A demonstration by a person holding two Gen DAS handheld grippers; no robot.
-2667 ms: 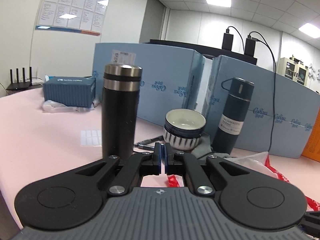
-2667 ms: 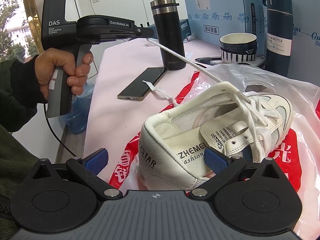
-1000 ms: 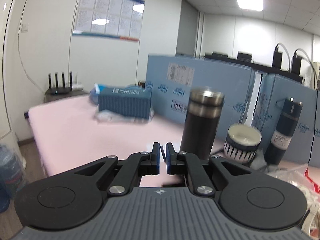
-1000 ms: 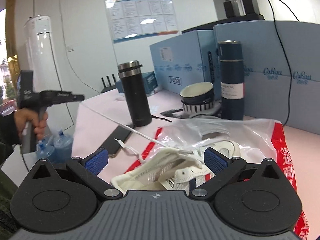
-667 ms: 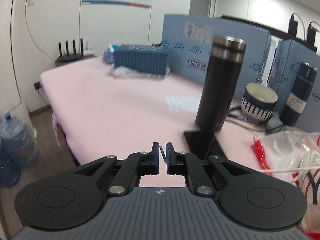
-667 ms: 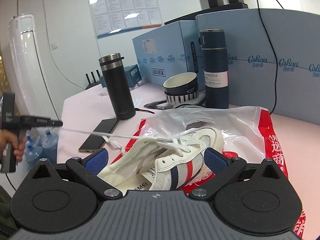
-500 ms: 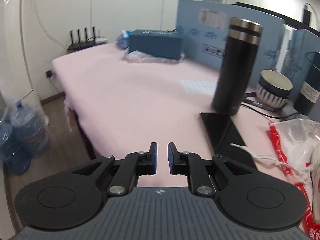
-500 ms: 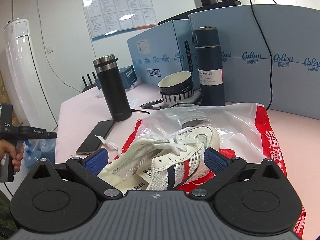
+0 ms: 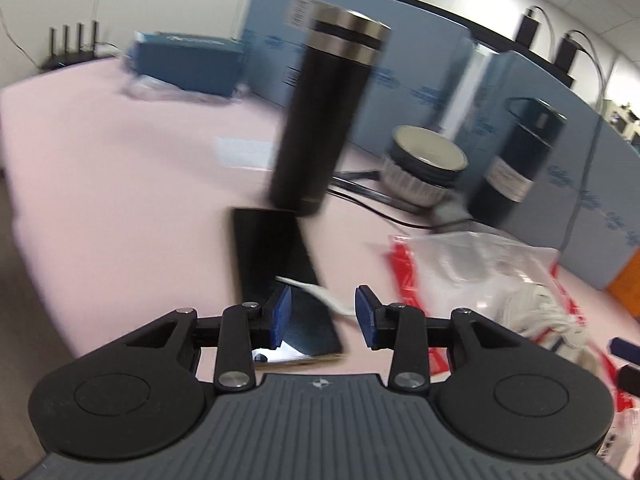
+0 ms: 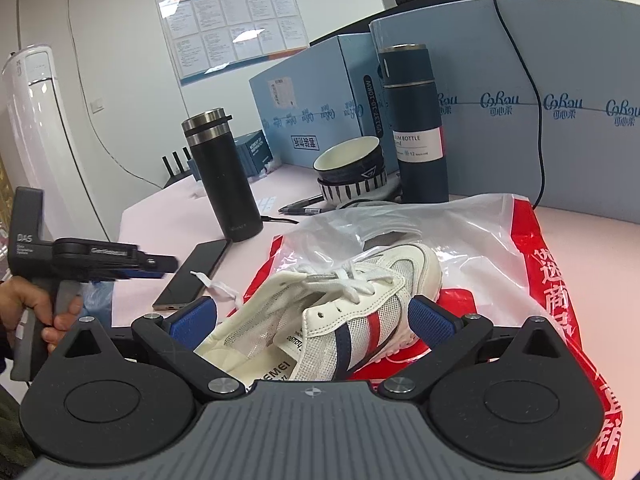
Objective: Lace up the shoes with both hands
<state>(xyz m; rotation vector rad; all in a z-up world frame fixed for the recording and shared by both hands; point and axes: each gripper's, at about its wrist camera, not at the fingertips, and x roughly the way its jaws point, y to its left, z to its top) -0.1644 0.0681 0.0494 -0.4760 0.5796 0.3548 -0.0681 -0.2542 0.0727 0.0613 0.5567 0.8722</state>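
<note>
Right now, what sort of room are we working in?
Probably an office: a notice chart on the wall, a router at the table's far end, and ceiling-panel lights.

Bright, even ceiling light; heavy motion blur in left wrist view, fisheye bending at edges.

You had the shoe [image 10: 360, 312] lying on its side on a plastic bag [image 10: 500, 248] on the table [image 10: 168, 216], just in front of your right gripper [image 10: 312, 316]. To its left a phone [image 10: 192, 276] lay flat, with the loose lace end [image 10: 216, 288] resting across it. Behind the phone stood a flask [image 10: 224, 176]. Further right were stacked bowls [image 10: 352, 176], then a bottle [image 10: 416, 120], with boxes [image 10: 312, 96] behind. Your left gripper [image 9: 322, 316] hovered above the phone and lace end.
</note>
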